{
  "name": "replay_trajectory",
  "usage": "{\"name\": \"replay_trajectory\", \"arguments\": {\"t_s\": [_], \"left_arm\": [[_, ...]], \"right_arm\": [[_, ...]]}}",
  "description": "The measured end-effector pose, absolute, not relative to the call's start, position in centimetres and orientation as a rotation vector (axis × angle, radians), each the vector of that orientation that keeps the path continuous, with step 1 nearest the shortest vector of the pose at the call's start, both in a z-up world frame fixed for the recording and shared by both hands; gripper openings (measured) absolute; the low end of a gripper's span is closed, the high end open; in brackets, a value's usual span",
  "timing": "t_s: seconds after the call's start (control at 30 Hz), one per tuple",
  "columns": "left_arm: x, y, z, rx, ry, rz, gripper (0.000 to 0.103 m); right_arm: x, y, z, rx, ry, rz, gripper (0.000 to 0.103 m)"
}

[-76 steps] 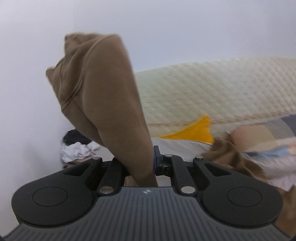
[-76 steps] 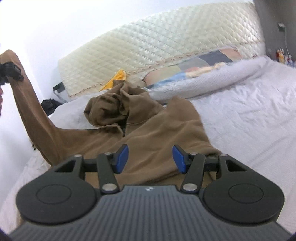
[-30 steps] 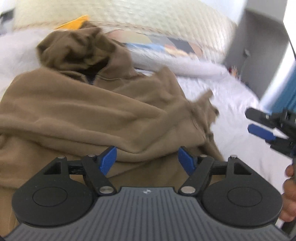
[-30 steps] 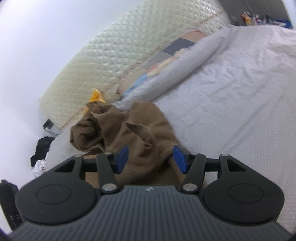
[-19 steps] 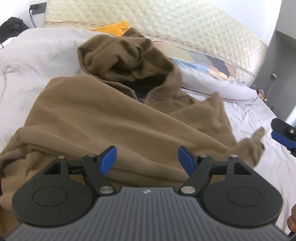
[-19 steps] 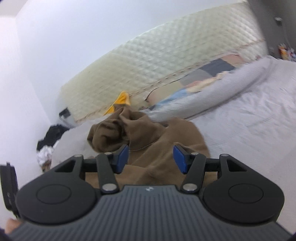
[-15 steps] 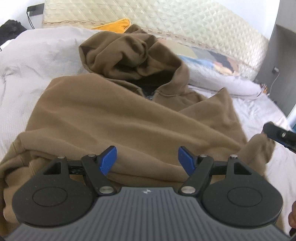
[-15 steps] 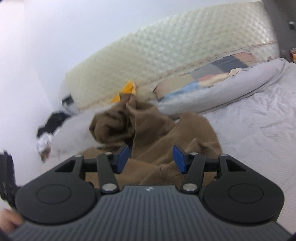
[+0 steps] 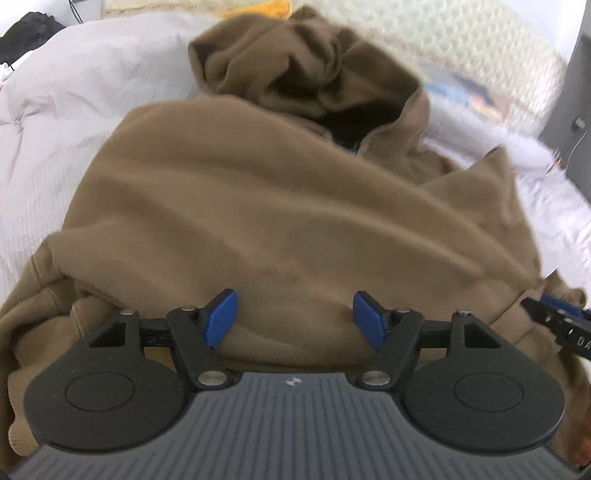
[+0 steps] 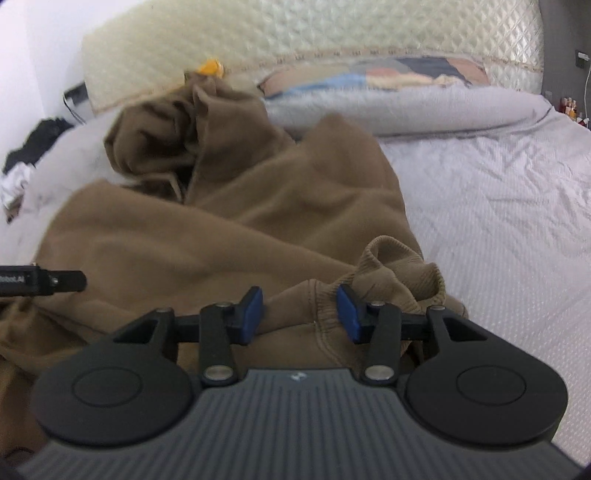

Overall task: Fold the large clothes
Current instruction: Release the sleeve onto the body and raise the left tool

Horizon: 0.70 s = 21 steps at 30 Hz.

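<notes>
- Item under task: a brown fleece hooded sweatshirt lies spread but rumpled on the pale grey quilted bed cover, hood bunched at the far end toward the cream padded headboard. Its long axis runs away from both cameras, hem end nearest.
- Left tongs: jaws stand wide apart over the near body of the garment; fabric lies between and below them, with no pad pressing on it. Open, holding nothing.
- Right tongs: jaws have just been closing. A ribbed cuff and seamed edge sit between the blue pads; whether the pads already pinch is not clear. Judged not yet gripped.
- Governing relation: the cuff lies directly ahead of the right tongs, at the garment's right edge. The right hand is the nearer; the left tongs are well apart from it.
</notes>
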<state>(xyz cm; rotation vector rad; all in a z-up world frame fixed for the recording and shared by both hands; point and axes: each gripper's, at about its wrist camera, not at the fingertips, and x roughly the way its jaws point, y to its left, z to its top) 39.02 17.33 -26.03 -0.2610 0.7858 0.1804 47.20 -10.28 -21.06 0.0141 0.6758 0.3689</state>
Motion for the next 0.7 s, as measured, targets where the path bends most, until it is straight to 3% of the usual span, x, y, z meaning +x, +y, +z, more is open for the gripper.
{"name": "replay_trajectory", "arguments": {"t_s": [0.33,0.7], "left_arm": [[39.1,16.5,-26.4,-0.231,0.785,0.230,0.074],[34.5,14.3,-22.5,-0.261,0.708,0.204,0.075]], "right_arm": [[46.6,-9.5,-22.1,-0.018,0.648,0.348,0.046],[42.5,-10.7,-18.3,0.084,0.564,0.360,0.052]]}}
